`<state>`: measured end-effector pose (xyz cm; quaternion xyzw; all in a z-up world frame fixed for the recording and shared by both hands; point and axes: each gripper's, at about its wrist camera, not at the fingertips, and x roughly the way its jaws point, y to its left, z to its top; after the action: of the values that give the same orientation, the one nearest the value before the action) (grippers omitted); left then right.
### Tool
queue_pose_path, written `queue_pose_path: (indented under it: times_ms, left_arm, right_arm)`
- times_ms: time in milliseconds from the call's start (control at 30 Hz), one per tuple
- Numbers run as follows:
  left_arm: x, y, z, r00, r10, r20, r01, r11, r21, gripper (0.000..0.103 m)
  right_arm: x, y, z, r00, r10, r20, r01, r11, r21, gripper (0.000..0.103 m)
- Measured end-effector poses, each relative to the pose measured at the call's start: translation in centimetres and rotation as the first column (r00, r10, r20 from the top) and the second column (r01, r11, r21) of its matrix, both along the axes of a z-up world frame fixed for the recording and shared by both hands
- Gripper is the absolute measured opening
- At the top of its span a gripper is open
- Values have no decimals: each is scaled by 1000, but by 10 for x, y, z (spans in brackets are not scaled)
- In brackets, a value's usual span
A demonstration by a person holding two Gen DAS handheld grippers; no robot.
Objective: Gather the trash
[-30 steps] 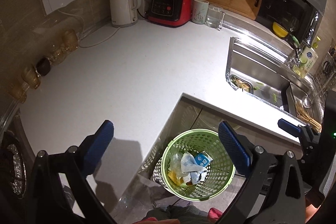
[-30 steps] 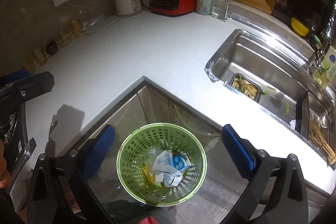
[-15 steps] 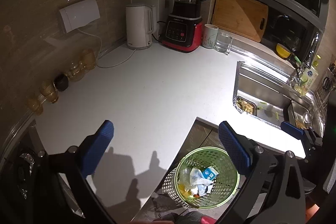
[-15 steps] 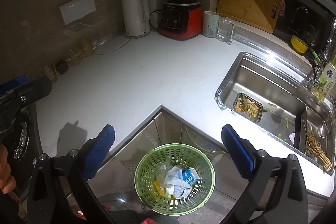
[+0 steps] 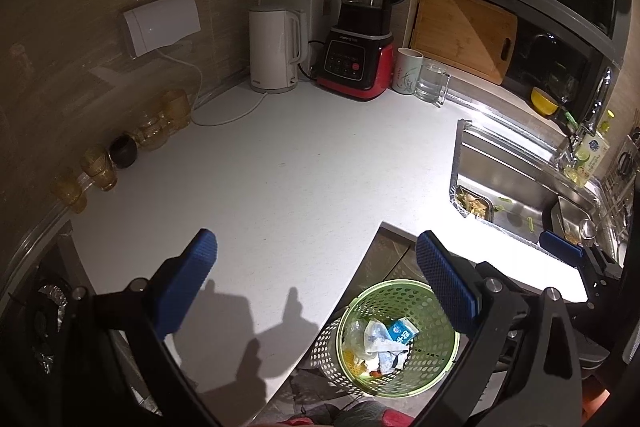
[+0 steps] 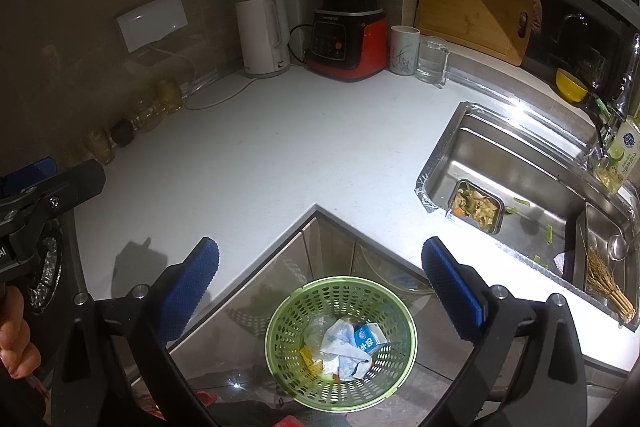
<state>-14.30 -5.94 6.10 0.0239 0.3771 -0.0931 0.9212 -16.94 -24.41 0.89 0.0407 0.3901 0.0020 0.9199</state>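
A green perforated trash basket (image 5: 436,293) (image 6: 288,311) stands on the floor inside the corner of the white countertop (image 5: 280,179) (image 6: 280,147). Inside lie a blue-and-white milk carton (image 5: 402,333) (image 6: 370,337), crumpled white paper (image 6: 338,343) and other scraps. My left gripper (image 5: 316,283) is open and empty, high above the counter edge and the basket. Above the basket, my right gripper (image 6: 320,283) hangs open, nothing between its blue pads. In the sink (image 6: 520,163) sits a metal tray of food scraps (image 6: 478,207).
Along the back wall stand a white kettle (image 5: 274,51), a red-based blender (image 5: 360,39), a cup (image 5: 408,71), a glass mug (image 5: 432,83) and a wooden cutting board (image 5: 464,31). Amber glasses (image 5: 160,123) line the left wall. A stove burner (image 5: 40,315) lies at far left.
Both grippers have risen and pulled back from the basket, which now looks smaller and lower in both views. More of the counter and back wall shows. Both stay open.
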Motion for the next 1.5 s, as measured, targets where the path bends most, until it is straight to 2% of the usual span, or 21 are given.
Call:
queue_pose_path:
  times_ms: [1500]
  left_arm:
    - [1, 11, -1, 1000, -17, -9, 17, 1000, -7, 95]
  right_arm:
    - [1, 18, 2, 1000, 14, -9, -14, 999, -35, 101]
